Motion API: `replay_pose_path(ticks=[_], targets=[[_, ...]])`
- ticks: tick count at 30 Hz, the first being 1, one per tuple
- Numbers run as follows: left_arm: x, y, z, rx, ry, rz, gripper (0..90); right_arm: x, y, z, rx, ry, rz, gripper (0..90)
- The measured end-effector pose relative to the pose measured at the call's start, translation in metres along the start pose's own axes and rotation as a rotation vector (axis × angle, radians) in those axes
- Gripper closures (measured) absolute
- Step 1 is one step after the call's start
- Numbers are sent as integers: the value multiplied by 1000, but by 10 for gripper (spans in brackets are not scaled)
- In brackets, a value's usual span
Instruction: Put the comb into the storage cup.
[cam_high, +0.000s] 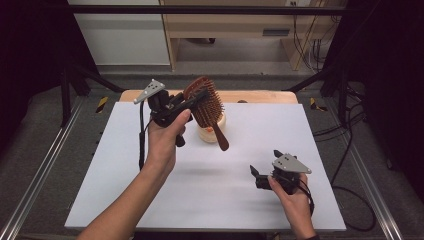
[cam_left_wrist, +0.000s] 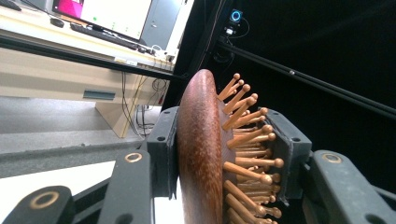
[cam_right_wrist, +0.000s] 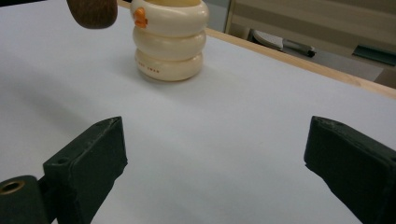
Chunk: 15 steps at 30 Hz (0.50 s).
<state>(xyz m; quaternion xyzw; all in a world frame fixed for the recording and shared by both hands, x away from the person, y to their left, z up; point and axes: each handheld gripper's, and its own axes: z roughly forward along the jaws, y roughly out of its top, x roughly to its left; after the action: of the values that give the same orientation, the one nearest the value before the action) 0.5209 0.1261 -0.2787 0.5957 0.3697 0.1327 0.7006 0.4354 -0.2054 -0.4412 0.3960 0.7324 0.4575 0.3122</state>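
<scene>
Two grippers out, and one had a brush clamped above the cup.

Left gripper (cam_high: 192, 102) was raised off the white table (cam_high: 210, 200), jaws closed tight on the head of the dark brown wooden paddle hairbrush (cam_high: 206, 102), one pad on its smooth back, the other against the bristles. Its handle angled down in front of the cream ribbed ceramic cup (cam_high: 210, 132). Right gripper (cam_high: 256, 176) sat low near the table's front edge, jaws spread wide with nothing between them.

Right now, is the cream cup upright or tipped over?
Upright: the cream cup stands on its base on the white table, rings stacked level.
</scene>
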Motion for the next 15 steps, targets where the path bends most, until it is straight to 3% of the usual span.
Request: replay_pose_path(ticks=[9, 15], targets=[[-2, 10, 10, 2, 11, 41, 518, -2, -3, 2, -6, 33, 25, 41], [0, 11, 13, 0, 24, 26, 518, -4, -3, 4, -3, 42, 22, 41]])
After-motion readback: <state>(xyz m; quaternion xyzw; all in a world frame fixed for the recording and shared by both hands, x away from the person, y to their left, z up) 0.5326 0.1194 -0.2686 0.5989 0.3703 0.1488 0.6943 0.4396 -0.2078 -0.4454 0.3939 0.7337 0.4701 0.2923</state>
